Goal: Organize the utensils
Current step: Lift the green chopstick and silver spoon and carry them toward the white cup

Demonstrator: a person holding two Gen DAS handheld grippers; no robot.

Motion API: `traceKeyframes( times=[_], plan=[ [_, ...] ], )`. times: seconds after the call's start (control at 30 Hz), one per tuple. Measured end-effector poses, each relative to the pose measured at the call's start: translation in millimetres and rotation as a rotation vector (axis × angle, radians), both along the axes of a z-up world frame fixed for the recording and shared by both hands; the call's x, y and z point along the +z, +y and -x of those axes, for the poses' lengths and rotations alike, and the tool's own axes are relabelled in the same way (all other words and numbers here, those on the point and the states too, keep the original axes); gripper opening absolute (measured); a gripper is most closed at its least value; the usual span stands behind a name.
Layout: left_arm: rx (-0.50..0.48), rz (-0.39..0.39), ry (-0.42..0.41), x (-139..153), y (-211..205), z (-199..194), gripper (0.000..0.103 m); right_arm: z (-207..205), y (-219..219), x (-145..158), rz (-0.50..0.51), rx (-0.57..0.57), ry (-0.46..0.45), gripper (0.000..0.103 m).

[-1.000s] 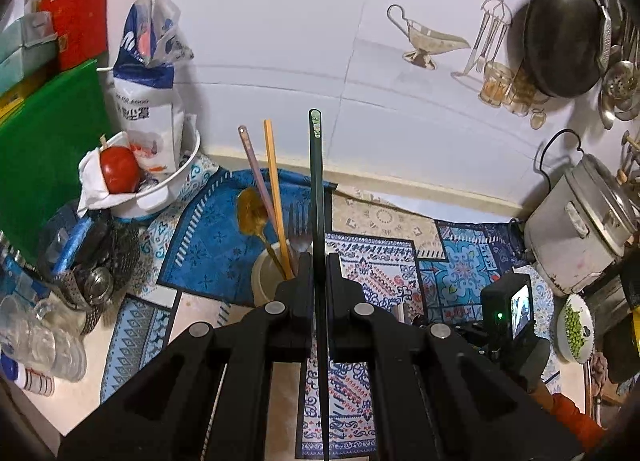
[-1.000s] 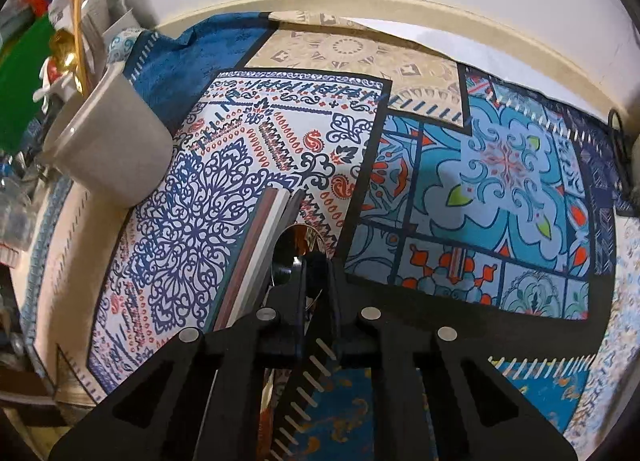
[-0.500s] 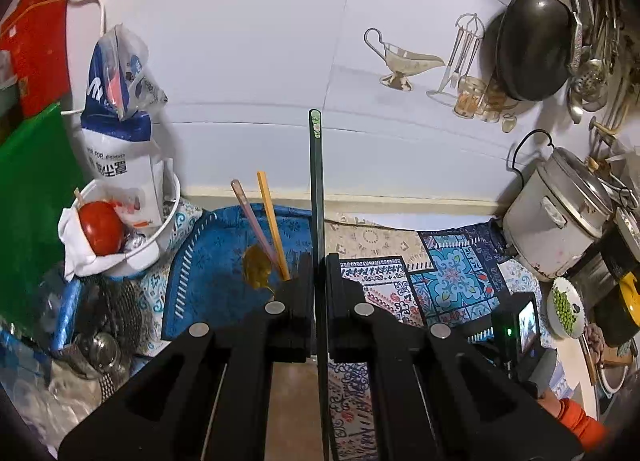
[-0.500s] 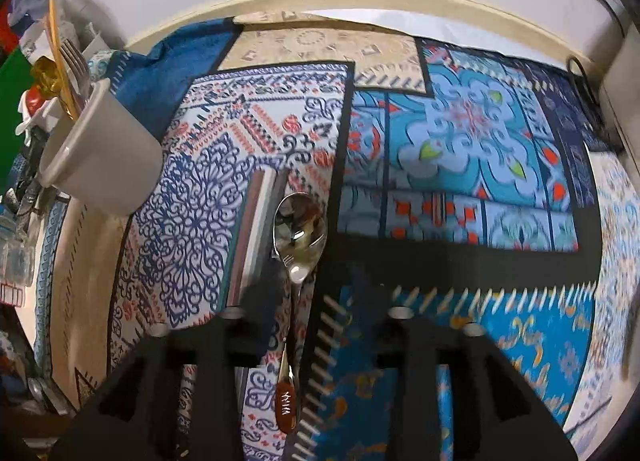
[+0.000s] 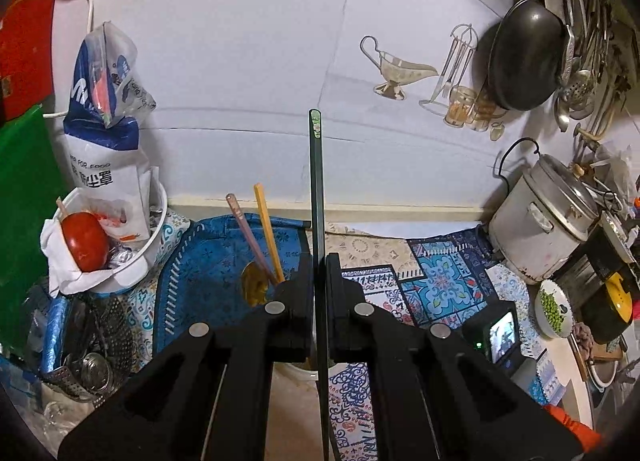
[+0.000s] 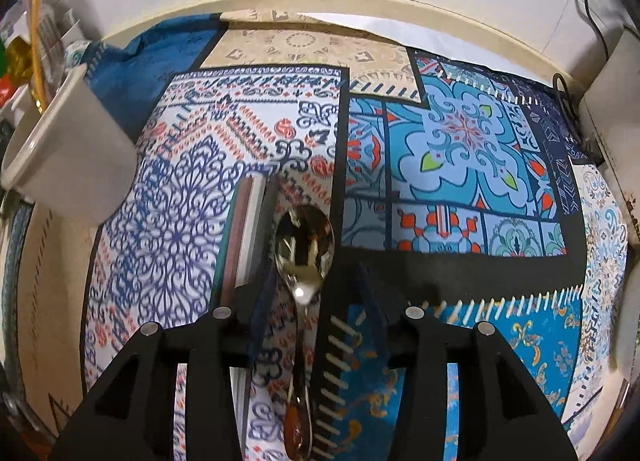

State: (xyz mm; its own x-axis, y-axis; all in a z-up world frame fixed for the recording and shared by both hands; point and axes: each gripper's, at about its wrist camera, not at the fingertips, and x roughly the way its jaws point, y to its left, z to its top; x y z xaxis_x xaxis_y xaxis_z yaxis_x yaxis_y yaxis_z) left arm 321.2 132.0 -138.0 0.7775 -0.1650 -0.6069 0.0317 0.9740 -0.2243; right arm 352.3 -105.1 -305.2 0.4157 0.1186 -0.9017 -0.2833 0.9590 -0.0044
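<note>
Above the patterned cloth (image 5: 224, 277), left gripper (image 5: 319, 261) has its jaws clamped on a dark green chopstick (image 5: 316, 189); stick stands upright, passing between the pads and rising well past the fingertips against the white wall (image 5: 240, 61). Just left of that gripper, a pink chopstick (image 5: 244, 229), an orange chopstick (image 5: 269, 233) and a gold spoon (image 5: 254, 285) lean together; the holder they sit in is hidden behind the gripper body in the left wrist view. White bowl (image 5: 154, 249) with a red round item and a food bag sits further left of the cloth; grey rice cooker (image 5: 536, 217) stands at the cloth's right end.

Right gripper (image 6: 316, 277) hovers over the cloth with jaws spread wide, holding nothing. Silver spoon (image 6: 305, 245) with a brown handle end lies flat on the cloth between the two fingers, bowl pointing toward the wall; cannot tell whether either finger touches it. More chopsticks (image 6: 240, 237) lie flat just left of the spoon, parallel to it. Beige utensil cup (image 6: 76, 157) stands on the cloth's left part, well apart from the spoon
</note>
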Motion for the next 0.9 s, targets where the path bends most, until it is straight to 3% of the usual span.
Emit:
traceKeyframes(
  times=[0.1, 0.33, 0.9],
  plan=[
    [-0.01, 0.004, -0.005, 1, 0, -2, 0.004, -6, 5, 0, -0.005, -0.005, -0.018, 0.028],
    [-0.022, 0.003, -0.022, 5, -3, -5, 0.004, -9, 8, 0, -0.031, -0.036, -0.029, 0.028],
    [0.01, -0.028, -0.04, 8, -3, -17, 0.004, 26, -24, 70, -0.174, -0.107, -0.225, 0.028]
  ],
)
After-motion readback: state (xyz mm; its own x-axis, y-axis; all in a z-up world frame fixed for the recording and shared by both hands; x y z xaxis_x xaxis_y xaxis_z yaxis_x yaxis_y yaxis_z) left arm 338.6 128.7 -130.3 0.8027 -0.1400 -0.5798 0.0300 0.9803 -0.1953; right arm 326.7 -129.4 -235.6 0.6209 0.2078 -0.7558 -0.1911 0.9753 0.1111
